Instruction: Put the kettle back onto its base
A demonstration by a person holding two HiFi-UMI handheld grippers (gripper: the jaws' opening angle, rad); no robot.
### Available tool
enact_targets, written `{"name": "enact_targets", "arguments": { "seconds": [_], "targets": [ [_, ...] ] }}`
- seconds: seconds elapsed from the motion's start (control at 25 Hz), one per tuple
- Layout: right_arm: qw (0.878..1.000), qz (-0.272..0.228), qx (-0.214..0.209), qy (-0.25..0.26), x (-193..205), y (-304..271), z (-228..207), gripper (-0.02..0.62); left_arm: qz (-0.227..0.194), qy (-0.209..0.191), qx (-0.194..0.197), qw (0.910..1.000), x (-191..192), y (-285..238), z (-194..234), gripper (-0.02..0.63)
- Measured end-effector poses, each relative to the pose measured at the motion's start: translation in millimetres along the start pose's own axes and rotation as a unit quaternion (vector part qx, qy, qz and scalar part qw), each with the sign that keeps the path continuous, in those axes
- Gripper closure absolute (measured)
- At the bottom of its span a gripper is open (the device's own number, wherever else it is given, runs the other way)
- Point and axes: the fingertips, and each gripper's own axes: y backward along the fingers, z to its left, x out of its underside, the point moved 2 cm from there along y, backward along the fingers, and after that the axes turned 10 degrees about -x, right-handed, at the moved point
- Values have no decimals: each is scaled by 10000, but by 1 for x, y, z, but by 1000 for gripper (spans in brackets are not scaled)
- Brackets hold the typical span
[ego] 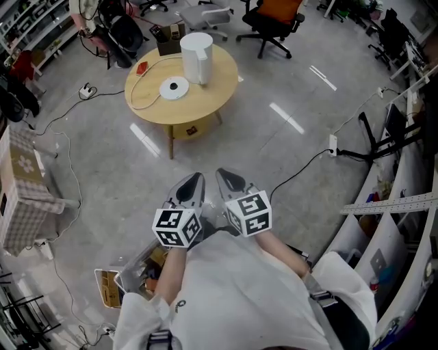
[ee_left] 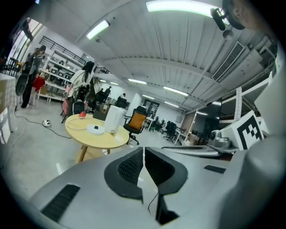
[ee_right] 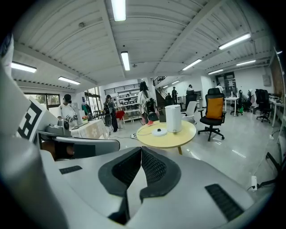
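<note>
White sleeves [ego: 226, 287] of the person were closest, both arms bent in front of the body. Left gripper [ego: 196, 179], grey plastic with black ribbed pads, was held low over the floor, its jaws pressed together with nothing between them; the left gripper view [ee_left: 144, 150] showed the pads meeting along one line. Right gripper [ego: 228, 178], same build, sat just beside it, jaws likewise closed and empty, confirmed in the right gripper view [ee_right: 141, 150]. The two tips almost met, and both pointed toward the table. Black-and-white marker cubes [ego: 176, 227] rode on the back of each gripper.

Glossy grey floor [ego: 287, 150] lay under them. Well ahead stood a round light-wood table [ego: 205, 109]. On it stood the tall white cylindrical kettle [ego: 196, 58], upright on the tabletop just beside the flat white round base [ego: 174, 88], not on it. A thin white cable [ego: 137, 92] looped from the base to a small red object [ego: 142, 68] near the table's edge. A black box [ego: 169, 42] sat behind the kettle.

Beyond the table was a black office chair with an orange back [ego: 274, 17]. A checked cloth-covered table [ego: 24, 184] stood at the left.
</note>
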Motion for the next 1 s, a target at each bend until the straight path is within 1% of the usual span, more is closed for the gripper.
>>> {"name": "enact_targets", "arguments": {
  "seconds": [0.16, 0.36, 0.56, 0.72, 0.84, 0.88, 1.0],
  "targets": [
    [10000, 14, -59, -63, 3, 2, -4, 569, 18, 55, -174, 9998, 3, -3, 1, 571],
    [9998, 121, -165, 61, 8, 8, -5, 569, -12, 247, -281, 9993, 9, -3, 0, 571],
    [9996, 114, -185, 190, 5, 6, -9, 569, -57, 173, -301, 9994, 9, -5, -4, 571],
    [9997, -26, -219, 73, 0, 1, -11, 569, -49, 227, -379, 9990, 10, -9, 3, 571],
    [9997, -33, -198, 129, -5, -7, -16, 569, -105, 230, -420, 9988, 5, -15, 10, 571],
    [9998, -75, -182, 104, -8, -10, -18, 569, -117, 210, -430, 9988, 3, -18, 12, 571],
    [9993, -247, -176, -227, -10, -12, -22, 569, -61, 203, -445, 9988, 3, -20, 16, 571]
  ]
}}
